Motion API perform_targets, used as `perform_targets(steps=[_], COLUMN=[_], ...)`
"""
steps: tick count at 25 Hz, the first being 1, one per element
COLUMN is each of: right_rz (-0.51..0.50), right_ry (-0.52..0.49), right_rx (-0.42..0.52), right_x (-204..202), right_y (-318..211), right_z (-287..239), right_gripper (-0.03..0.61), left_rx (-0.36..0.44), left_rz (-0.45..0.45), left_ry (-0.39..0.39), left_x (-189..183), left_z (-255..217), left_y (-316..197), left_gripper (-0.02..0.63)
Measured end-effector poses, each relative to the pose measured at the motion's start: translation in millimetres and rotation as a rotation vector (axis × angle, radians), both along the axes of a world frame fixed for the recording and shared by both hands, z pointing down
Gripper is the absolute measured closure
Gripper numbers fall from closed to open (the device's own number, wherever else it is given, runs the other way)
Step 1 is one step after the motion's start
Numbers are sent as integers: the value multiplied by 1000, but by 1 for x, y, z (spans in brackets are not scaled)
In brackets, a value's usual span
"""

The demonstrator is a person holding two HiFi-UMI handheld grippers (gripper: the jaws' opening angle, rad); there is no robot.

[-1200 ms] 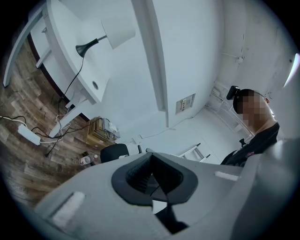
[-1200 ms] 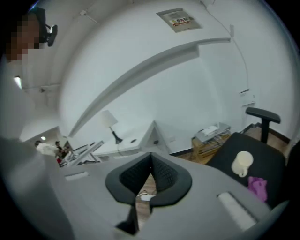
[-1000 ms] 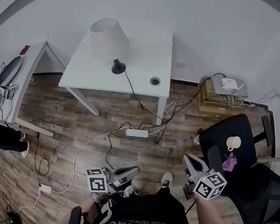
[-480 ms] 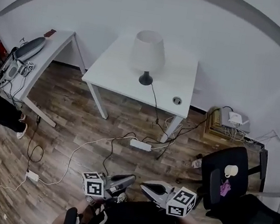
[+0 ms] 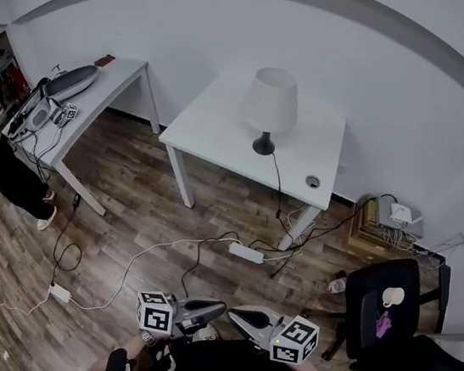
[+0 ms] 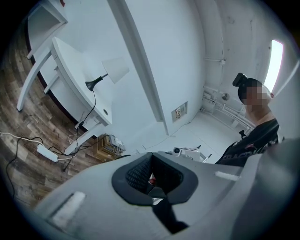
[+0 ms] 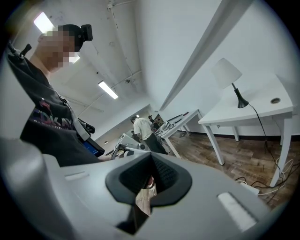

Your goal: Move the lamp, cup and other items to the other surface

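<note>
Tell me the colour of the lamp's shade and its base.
White lampshade, black base; both show most clearly in the head view.

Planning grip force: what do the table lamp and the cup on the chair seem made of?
White cone lampshade: matte fabric or paper, evenly soft, no glare. Its black stem and base: probably metal or plastic, dark and smooth. Small white handled cup: likely glazed ceramic; too small to confirm.

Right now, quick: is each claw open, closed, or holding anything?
Left claw: closed, nothing held.
Right claw: closed, nothing held.
</note>
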State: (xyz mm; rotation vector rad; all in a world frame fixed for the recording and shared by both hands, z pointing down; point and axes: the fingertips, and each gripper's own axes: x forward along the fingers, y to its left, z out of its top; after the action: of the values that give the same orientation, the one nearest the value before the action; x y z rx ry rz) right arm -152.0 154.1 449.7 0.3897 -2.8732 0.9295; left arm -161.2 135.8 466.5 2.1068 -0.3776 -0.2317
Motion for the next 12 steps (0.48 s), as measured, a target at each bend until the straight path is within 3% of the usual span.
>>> perform_targets(steps=[8, 12], right_rz=[28, 63], right_ry=[-39, -26], right_rx=[-6, -22], right_x=[-10, -2], right_y=[5, 5], right_z=[-3, 3], right_gripper=[575, 575], left_rx=[65, 47], left_rz=[43, 48], left_ry=[-59, -42], left_x=[-12, -9], left_z=[-4, 3], left_y=[9, 11], left_gripper=[618, 618])
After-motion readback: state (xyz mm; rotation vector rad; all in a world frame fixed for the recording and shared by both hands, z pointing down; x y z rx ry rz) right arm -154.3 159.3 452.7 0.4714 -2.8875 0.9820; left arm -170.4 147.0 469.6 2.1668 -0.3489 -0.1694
